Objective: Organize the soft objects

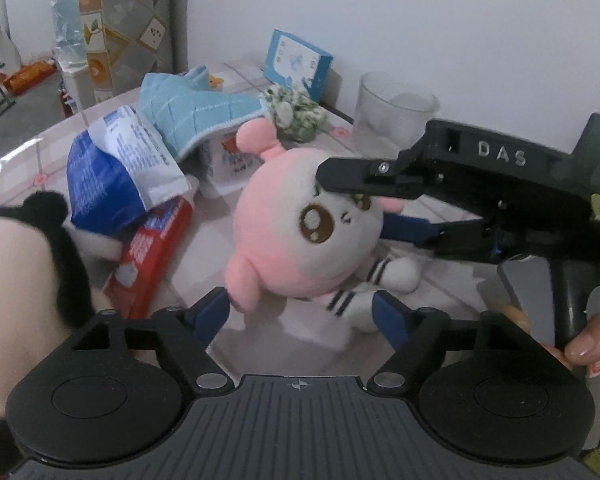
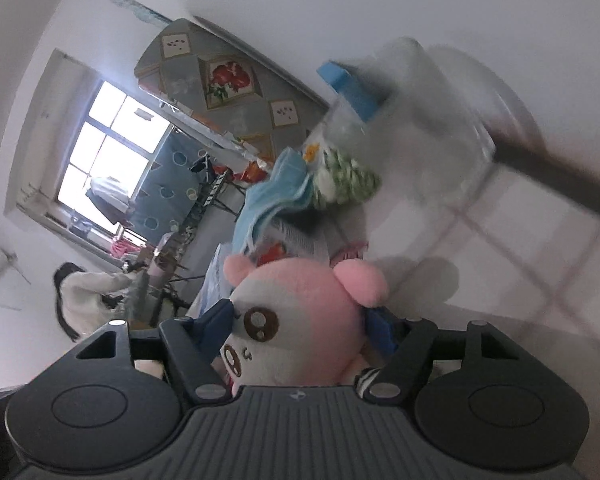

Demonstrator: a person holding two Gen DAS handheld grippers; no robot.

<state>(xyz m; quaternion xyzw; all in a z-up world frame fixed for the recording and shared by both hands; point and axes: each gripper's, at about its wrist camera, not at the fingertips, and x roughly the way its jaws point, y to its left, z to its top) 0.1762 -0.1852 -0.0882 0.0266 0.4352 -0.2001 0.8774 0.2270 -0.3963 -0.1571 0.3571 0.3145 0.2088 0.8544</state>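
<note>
A pink and white plush toy [image 1: 300,236] lies on the tiled table [image 1: 444,296]. My right gripper [image 1: 354,198] comes in from the right and is shut on the toy's head, one finger above the face and one blue pad [image 1: 408,230] below it. The right wrist view shows the head [image 2: 300,320] squeezed between both pads. My left gripper [image 1: 300,316] stands open in the foreground, with the toy's striped legs and one pink ear between its blue pads [image 1: 210,316], not pressed. A black and cream plush [image 1: 24,264] sits at the left edge.
Behind the toy lie a light blue towel [image 1: 196,108], a blue and white bag [image 1: 112,168], a red packet [image 1: 152,256], a green and white knitted bundle [image 1: 296,112], a blue box [image 1: 296,60] and a clear glass [image 1: 392,112]. A hand [image 1: 596,344] holds the right gripper's handle.
</note>
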